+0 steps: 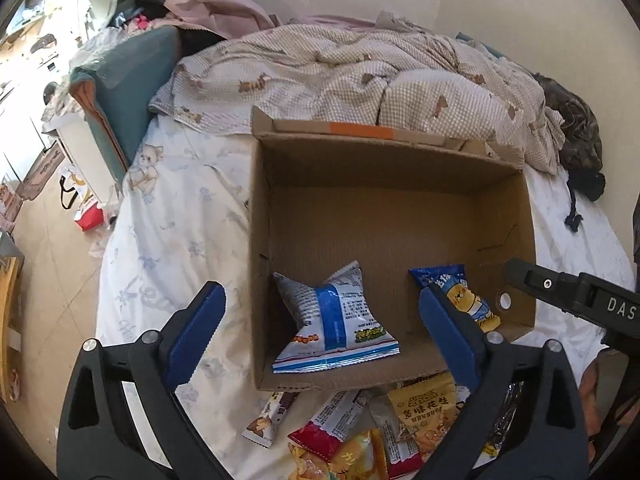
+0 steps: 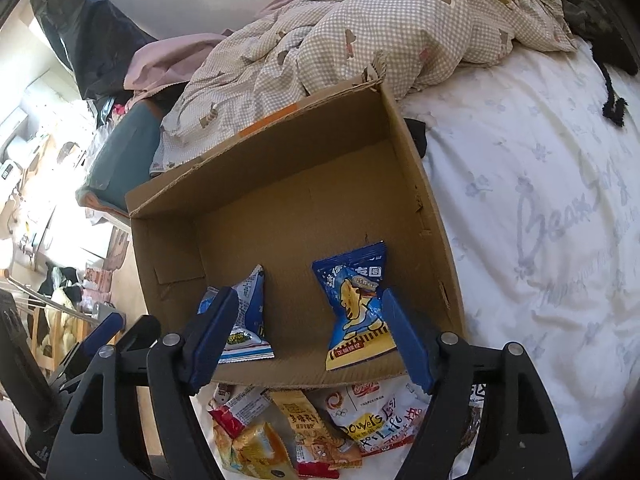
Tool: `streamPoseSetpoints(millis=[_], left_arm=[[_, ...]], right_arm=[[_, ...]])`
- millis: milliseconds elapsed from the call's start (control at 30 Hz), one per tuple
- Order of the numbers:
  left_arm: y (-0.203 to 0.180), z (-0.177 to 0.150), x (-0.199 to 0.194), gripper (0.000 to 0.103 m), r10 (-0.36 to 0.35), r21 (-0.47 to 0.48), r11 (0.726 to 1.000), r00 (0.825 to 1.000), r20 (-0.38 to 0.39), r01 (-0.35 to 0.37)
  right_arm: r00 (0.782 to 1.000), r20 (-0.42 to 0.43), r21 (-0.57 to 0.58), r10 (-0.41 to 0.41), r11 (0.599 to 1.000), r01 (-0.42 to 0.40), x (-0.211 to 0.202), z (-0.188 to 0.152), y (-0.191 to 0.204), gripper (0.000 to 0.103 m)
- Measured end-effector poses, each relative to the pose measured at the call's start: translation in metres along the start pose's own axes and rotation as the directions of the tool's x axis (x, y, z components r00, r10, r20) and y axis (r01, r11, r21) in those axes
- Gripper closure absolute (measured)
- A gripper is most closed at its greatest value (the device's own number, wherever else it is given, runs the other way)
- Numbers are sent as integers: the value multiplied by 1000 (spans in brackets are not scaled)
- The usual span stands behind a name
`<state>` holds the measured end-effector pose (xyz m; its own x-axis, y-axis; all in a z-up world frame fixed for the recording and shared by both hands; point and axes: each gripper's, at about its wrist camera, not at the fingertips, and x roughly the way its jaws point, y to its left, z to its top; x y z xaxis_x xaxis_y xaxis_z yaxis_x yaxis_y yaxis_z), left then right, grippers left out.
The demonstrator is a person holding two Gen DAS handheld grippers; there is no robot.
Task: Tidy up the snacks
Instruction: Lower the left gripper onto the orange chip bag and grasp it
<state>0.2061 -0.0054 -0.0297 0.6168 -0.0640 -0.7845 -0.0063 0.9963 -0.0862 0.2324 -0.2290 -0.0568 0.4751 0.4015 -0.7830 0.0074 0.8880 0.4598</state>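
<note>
An open cardboard box (image 1: 360, 160) (image 2: 280, 152) lies on the bed. Inside it are a white-and-blue snack bag (image 1: 334, 320) (image 2: 250, 320) at the left and a blue bag with a yellow cartoon figure (image 1: 466, 298) (image 2: 356, 304) at the right. A pile of loose snack packets (image 1: 360, 432) (image 2: 304, 428) lies on the sheet in front of the box. My left gripper (image 1: 320, 332) is open and empty above the box's near edge. My right gripper (image 2: 308, 336) is open and empty over the same edge; its body also shows in the left wrist view (image 1: 576, 292).
A crumpled checked duvet (image 1: 360, 72) (image 2: 360, 32) lies behind the box. The white printed sheet (image 1: 180, 220) (image 2: 540, 220) spreads on both sides. A dark garment (image 1: 580, 140) lies at the far right. The bed edge and cluttered floor (image 1: 52, 260) are to the left.
</note>
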Motion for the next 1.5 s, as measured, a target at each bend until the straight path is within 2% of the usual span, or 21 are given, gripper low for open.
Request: streamPoseSetpoints(millis=[433,633,800,933,1100,1233,1333,1500], left_arm=[[19,-11,-30,7,17,-38,999,1000,-6,-17],[30,-28,-44,7,-9,-69,998,999,-32,6],[37,-43,-56,7,2,-72,997,999,-52,-6],[30,-51,-72,7,37,-19,999,999,-11,-37],[29,-67,-83,6,36,-2,999,999,-14,-36],[38,-79,-79,6,22,-52,998,997,-68,-26],[47,-89,-65,6,13,-100,995,990,-141,-27],[43,-111,-31,7,-37,-130,992,958,-283,0]], right_arm=[[1000,16,-22,5,1000,-4,-22,-15,4,26],[1000,15,-43,11,999,-10,-42,-37,7,26],[1000,-3,-34,11,999,-11,-56,-61,1,26],[1000,-3,-37,5,999,-5,-67,-75,-2,26],[1000,-2,-37,-2,999,2,-78,-91,-6,26],[1000,-3,-16,-6,1000,6,-84,-99,-8,26],[1000,-12,-12,-5,1000,4,-85,-103,-9,26],[1000,-17,3,-16,1000,17,-83,-103,-17,26]])
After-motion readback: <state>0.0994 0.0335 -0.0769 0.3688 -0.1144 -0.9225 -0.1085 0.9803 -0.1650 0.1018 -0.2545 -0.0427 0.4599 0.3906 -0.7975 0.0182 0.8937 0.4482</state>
